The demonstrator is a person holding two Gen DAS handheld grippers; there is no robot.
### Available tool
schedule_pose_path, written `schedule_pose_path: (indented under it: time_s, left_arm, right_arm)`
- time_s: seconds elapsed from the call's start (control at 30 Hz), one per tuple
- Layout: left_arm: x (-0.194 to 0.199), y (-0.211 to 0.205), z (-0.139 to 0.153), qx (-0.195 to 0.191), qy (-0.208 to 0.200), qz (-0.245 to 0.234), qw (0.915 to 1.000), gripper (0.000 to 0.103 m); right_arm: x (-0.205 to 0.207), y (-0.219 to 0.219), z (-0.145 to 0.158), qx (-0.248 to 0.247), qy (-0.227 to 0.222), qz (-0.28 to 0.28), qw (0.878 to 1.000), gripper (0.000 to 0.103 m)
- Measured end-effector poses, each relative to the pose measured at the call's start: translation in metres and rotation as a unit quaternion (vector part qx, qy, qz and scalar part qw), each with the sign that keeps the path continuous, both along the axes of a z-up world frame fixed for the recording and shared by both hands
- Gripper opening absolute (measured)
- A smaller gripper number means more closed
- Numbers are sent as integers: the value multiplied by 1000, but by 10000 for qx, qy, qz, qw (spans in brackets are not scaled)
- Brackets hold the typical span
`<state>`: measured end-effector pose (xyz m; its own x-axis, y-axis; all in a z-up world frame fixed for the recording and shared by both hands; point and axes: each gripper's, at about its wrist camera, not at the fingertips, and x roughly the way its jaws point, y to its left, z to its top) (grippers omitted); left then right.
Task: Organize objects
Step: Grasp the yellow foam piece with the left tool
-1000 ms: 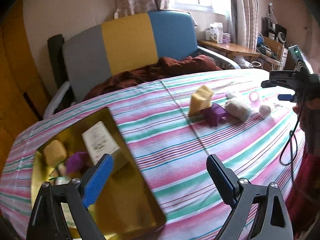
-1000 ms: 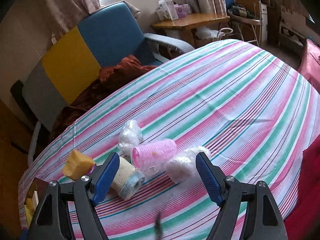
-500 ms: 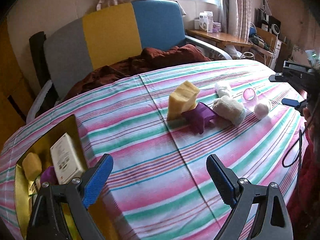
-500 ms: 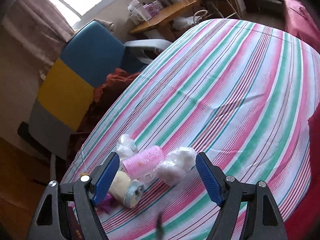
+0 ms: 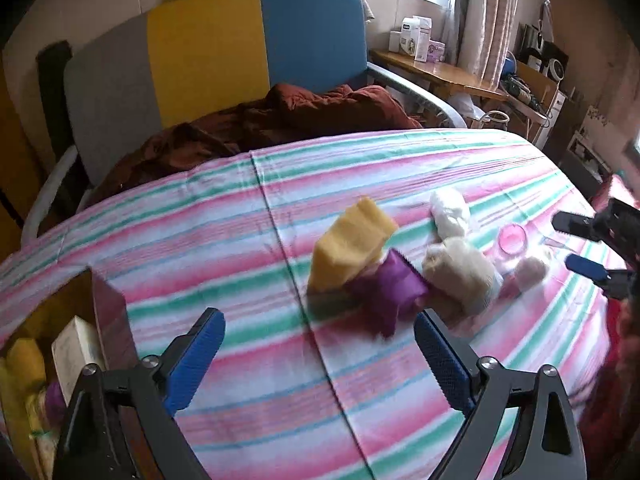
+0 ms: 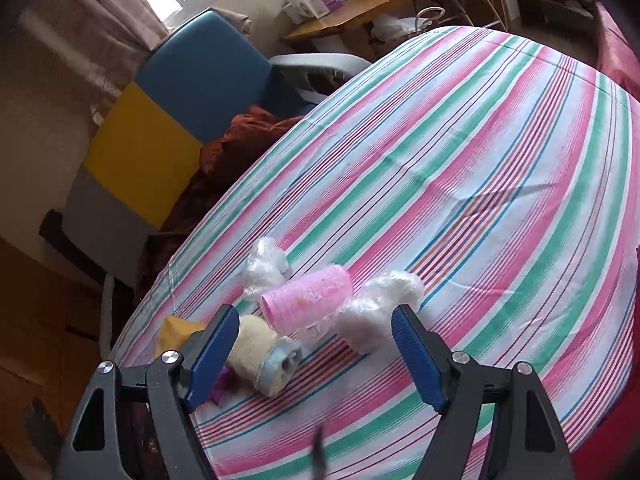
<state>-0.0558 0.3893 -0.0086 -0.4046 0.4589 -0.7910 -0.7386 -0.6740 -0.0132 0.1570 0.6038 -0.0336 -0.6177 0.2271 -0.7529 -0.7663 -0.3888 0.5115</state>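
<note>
On the striped tablecloth lie a yellow sponge (image 5: 350, 246), a purple object (image 5: 386, 290), a beige cloth roll (image 5: 460, 270), a pink hair roller (image 5: 512, 238) and two white plastic-wrapped bundles (image 5: 450, 210). My left gripper (image 5: 320, 350) is open and empty, just short of the purple object. My right gripper (image 6: 314, 350) is open and empty, just short of the pink roller (image 6: 308, 296), with the beige roll (image 6: 260, 350) by its left finger and a white bundle (image 6: 378, 310) by its right. It also shows in the left wrist view (image 5: 582, 246).
A gold box (image 5: 106, 308) at the left edge of the left wrist view holds a white carton (image 5: 76, 350) and yellow and purple items. A multicoloured armchair (image 5: 208, 44) with a brown blanket stands behind the table. A wooden side table (image 6: 352, 14) stands at the back right.
My left gripper has moved right, away from the gold box and close to the sponge and purple object. My right gripper has drawn nearer to the pink roller. Both stay open.
</note>
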Motion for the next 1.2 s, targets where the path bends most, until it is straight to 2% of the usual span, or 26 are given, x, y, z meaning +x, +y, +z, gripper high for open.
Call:
schedule_pose_path:
  time_s: [0.27, 0.47, 0.53, 0.57, 0.6, 0.67, 0.8, 1.0, 1.2]
  left_arm:
    - [-19, 42, -18, -276, 125, -223, 9993, 99]
    - [-40, 64, -24, -189, 72, -127, 9997, 100]
    - [-45, 72, -27, -266, 111, -109, 9995, 99]
    - [-47, 74, -29, -252, 44, -125, 9996, 92]
    - [-49, 75, -31, -219, -74, -200, 9995, 72]
    - [-49, 75, -34, -240, -168, -322, 9991, 51]
    - [-40, 64, -33, -160, -114, -423, 9989, 45]
    - [-23, 35, -24, -12, -278, -323, 9991, 44]
    - [6, -3, 1, 419, -344, -287, 9981, 44]
  right_arm:
    - [-5, -2, 0, -2, -48, 144, 9999, 80]
    - [-10, -3, -2, -6, -175, 229, 9996, 80]
    - [-11, -3, -3, -12, -227, 248, 9994, 80]
    - [-11, -3, -4, -8, -248, 244, 9994, 80]
    - [-11, -3, -4, 0, -259, 238, 9994, 80]
    - [-12, -2, -4, 46, -313, 228, 9992, 80]
    - [-14, -4, -3, 153, -423, 270, 9986, 80]
    - [-11, 0, -4, 131, -429, 159, 9989, 80]
    - [-7, 5, -6, 55, -400, -26, 9992, 80]
